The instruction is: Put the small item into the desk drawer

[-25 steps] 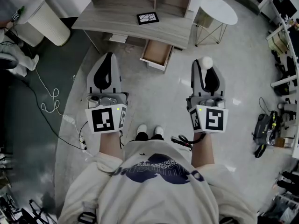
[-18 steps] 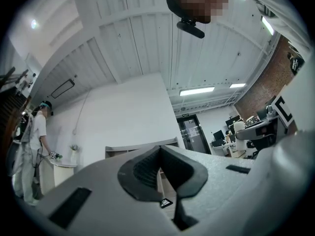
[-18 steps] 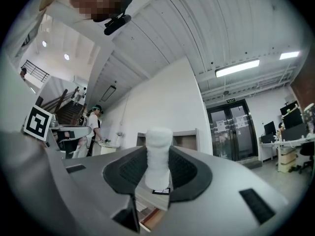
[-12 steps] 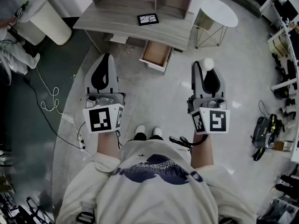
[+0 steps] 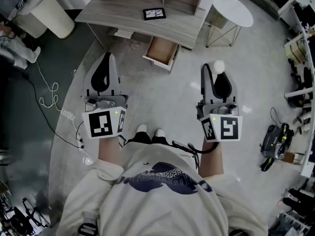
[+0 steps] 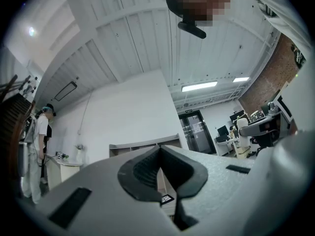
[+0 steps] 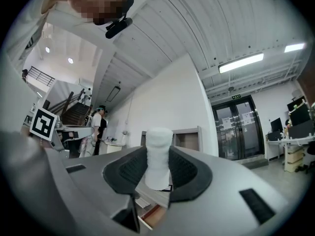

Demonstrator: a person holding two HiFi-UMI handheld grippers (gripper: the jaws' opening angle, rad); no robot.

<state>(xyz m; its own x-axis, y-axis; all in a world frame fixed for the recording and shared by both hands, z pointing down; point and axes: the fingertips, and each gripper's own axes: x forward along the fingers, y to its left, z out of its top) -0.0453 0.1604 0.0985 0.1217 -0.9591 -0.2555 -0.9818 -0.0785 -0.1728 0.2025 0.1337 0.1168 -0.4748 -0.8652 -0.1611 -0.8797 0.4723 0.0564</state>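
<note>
My right gripper [image 5: 215, 73] has its pads clamped on the small white roll [image 7: 158, 156], which stands upright between them and pokes above the tips. My left gripper [image 5: 104, 64] is closed on nothing, pads meeting. The drawer [image 5: 160, 52] under the desk [image 5: 123, 14] stands pulled open ahead, well apart from the roll.

Dim, even overhead light; fisheye edges warped, vignetted.

Floor [image 5: 162, 92] open up to pulled-out drawer [image 5: 161, 49]; desk top [image 5: 118, 14] over its rear; side table [image 5: 235, 10] right.
</note>
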